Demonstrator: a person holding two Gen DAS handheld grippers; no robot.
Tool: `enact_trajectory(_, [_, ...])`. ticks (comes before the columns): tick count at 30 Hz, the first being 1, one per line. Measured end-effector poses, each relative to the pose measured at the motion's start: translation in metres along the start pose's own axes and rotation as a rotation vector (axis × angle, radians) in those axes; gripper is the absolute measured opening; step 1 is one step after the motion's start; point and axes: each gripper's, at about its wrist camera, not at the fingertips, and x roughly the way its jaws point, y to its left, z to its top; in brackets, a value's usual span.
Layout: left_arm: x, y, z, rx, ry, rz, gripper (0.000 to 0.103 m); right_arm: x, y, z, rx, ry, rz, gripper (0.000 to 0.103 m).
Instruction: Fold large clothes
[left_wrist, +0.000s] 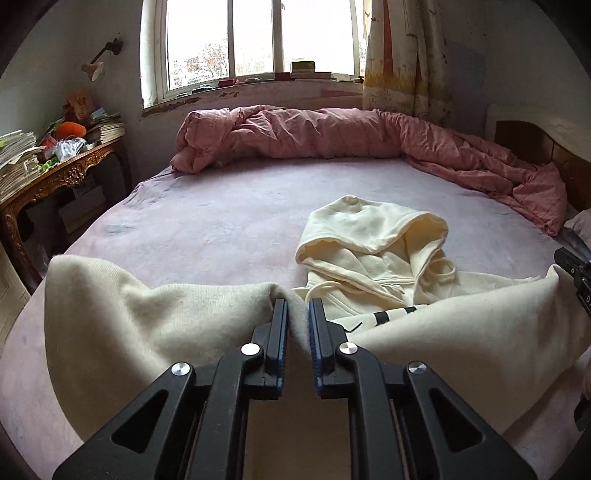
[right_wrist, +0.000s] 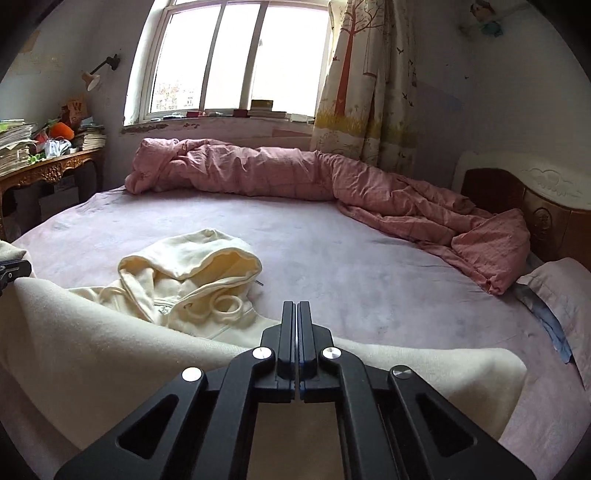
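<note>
1. Cream hoodie (left_wrist: 373, 236) spread across the bed (left_wrist: 221, 221), hood at frame centre, hem lifted toward the lens.
2. Left gripper (left_wrist: 297, 306) fingers pinched on hem fabric.
3. Right gripper (right_wrist: 296, 308) fingers closed together; hold on cloth unclear.
4. Pink duvet (right_wrist: 258, 166) bunched below the window (right_wrist: 229, 55).

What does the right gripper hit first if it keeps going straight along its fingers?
Probably the bare pink bed sheet ahead of the right gripper; the cream hoodie's hood sits left of that line. Depth is unclear.
</note>
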Motion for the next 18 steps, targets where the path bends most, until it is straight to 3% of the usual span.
enact_trajectory(1, [0.012,-0.002,-0.003,0.016,-0.007,0.013,0.011,0.016,-0.001,-0.002,0.008,0.037,0.029,0.001])
enact_trajectory(3, [0.032,0.001,-0.007,0.017,-0.002,0.077,0.001,0.042,-0.008,-0.01,0.049,0.096,0.05,0.001])
enact_trajectory(5, [0.053,0.017,-0.016,-0.047,0.018,0.109,0.0,0.052,-0.024,-0.021,0.124,0.099,0.08,0.001])
enact_trajectory(7, [0.074,0.041,-0.032,-0.146,0.077,0.053,0.0,0.057,-0.037,-0.028,0.161,0.138,0.108,0.001])
enact_trajectory(9, [0.078,0.052,-0.042,-0.179,0.107,-0.083,0.0,0.048,-0.058,-0.028,0.184,0.125,0.121,0.002])
enact_trajectory(11, [0.064,0.053,-0.038,-0.154,0.066,-0.114,0.007,0.035,-0.072,-0.026,0.152,0.098,0.072,0.005])
enact_trajectory(12, [0.056,0.048,-0.034,-0.113,0.046,-0.095,0.012,0.028,-0.08,-0.024,0.133,0.084,0.055,0.016])
enact_trajectory(13, [0.048,0.044,-0.031,-0.067,0.032,-0.068,0.023,0.023,-0.089,-0.023,0.131,0.07,0.04,0.035])
enact_trajectory(14, [0.039,0.038,-0.03,-0.018,0.026,-0.037,0.028,0.017,-0.099,-0.022,0.154,0.053,0.019,0.048])
enact_trajectory(15, [0.029,0.035,-0.028,0.024,0.016,-0.014,0.029,0.013,-0.111,-0.023,0.206,0.038,0.01,0.067])
enact_trajectory(16, [0.017,0.035,-0.028,0.047,-0.004,-0.002,0.032,0.012,-0.123,-0.023,0.26,0.041,0.024,0.069])
enact_trajectory(18, [-0.008,0.044,-0.028,0.035,-0.03,0.01,0.052,0.015,-0.145,-0.028,0.382,0.096,0.089,0.069])
